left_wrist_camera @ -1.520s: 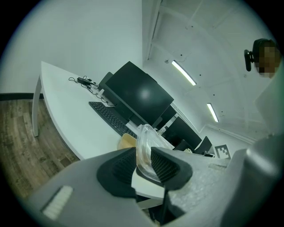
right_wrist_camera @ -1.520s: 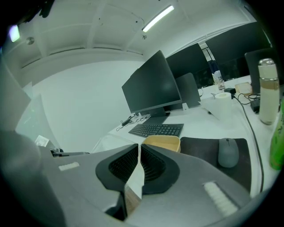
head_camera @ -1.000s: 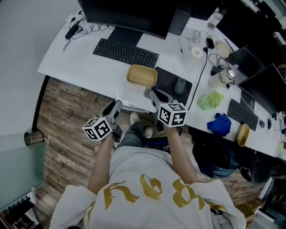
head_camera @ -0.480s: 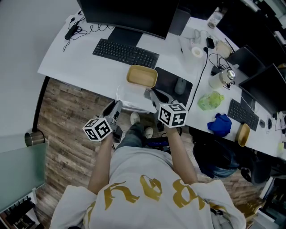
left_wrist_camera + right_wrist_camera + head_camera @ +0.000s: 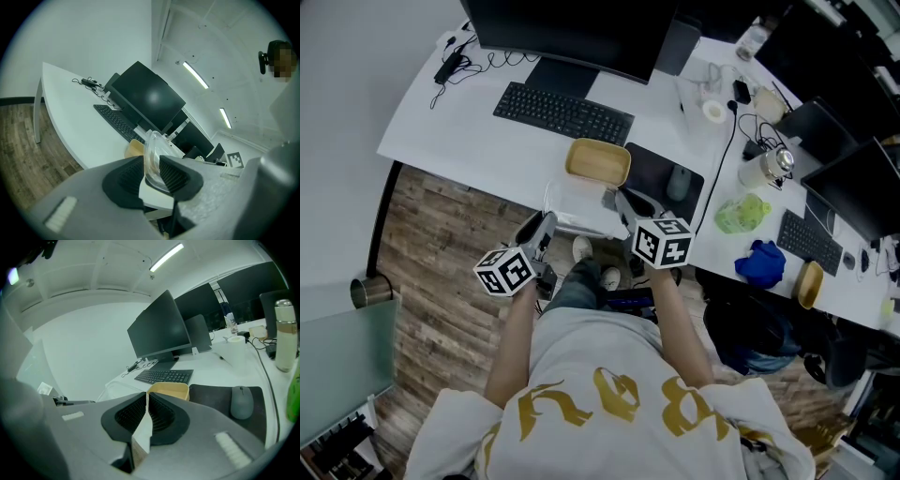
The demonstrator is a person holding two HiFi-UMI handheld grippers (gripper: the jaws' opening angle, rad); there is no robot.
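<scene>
Clear plastic container sits at the near edge of a white desk, gripped from both sides. Left gripper has its jaws narrow, pinching the container's transparent rim between them. Right gripper has its jaws almost together on the thin wall. Just beyond both pairs of jaws lies a tan rectangular wooden tray. Right of the right jaws rests a grey computer mouse. The marker cube on each gripper shows black-and-white square patterns.

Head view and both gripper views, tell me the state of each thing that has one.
left gripper: shut on the clear container rim.
right gripper: shut on the clear container's other side.
clear container: empty, at the desk edge.
wooden tray: empty, upright on the desk.
monitor: screen dark.
</scene>
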